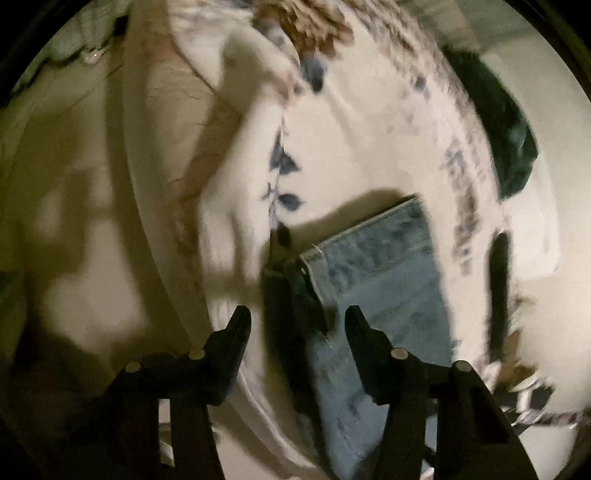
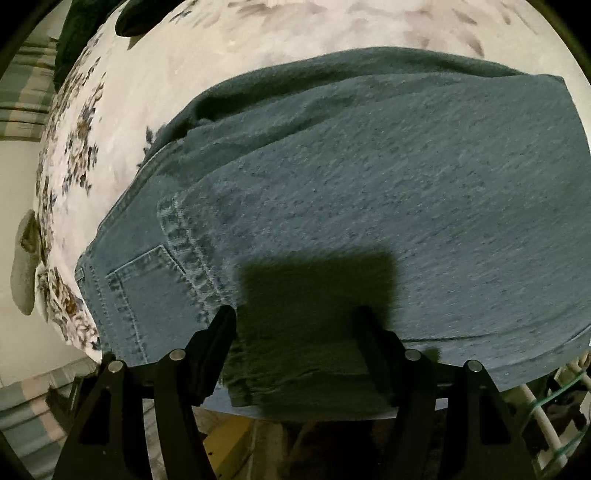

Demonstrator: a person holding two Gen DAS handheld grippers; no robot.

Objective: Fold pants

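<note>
Blue denim pants (image 2: 369, 192) lie folded on a white floral bedspread (image 2: 207, 55), back pocket and seam at the left. My right gripper (image 2: 299, 314) hovers just above their near edge, fingers wide apart, nothing between them, its shadow on the denim. In the left wrist view a leg end of the pants (image 1: 384, 280) lies on the bedspread (image 1: 362, 140). My left gripper (image 1: 297, 314) is open above the hem's left edge, holding nothing. This view is motion-blurred.
A dark green cloth (image 1: 509, 144) lies at the bed's far right edge; it also shows in the right wrist view (image 2: 147, 14). A grey slipper (image 2: 26, 262) sits on the floor left of the bed. A yellow object (image 2: 229, 443) is below the near edge.
</note>
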